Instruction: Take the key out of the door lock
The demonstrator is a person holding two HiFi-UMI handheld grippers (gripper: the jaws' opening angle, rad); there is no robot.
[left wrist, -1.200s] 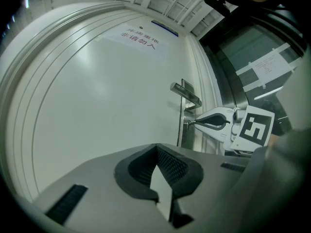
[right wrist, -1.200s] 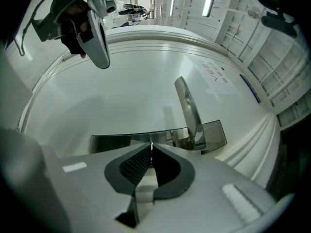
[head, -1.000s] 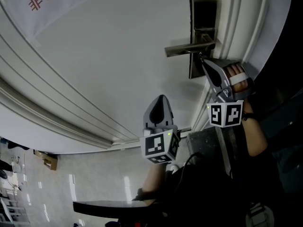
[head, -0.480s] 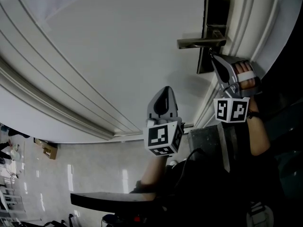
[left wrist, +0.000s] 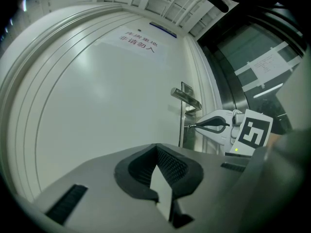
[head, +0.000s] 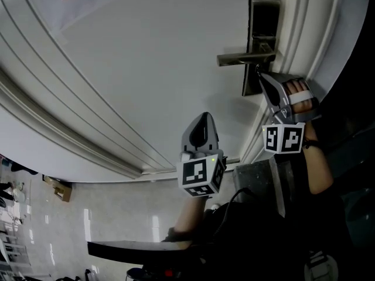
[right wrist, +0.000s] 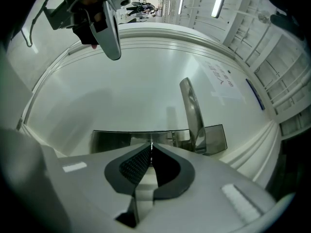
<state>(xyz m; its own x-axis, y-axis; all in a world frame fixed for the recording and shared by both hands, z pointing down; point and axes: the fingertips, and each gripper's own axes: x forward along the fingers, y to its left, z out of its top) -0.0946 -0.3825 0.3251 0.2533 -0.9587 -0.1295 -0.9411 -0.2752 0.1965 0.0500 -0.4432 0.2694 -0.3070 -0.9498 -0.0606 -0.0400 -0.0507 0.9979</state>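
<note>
Metal key [right wrist: 151, 139], clamped in right hand-held gripper [right wrist: 151, 146]

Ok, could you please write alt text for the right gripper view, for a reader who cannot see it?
The right gripper has its jaws shut on a thin metal key at the dark metal lock plate of a white door, beside the silver lever handle. The left gripper hangs at upper left.

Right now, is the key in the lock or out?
In. The right hand-held gripper is shut on the thin silver key, which reaches from its tips into the dark metal lock plate.
</note>
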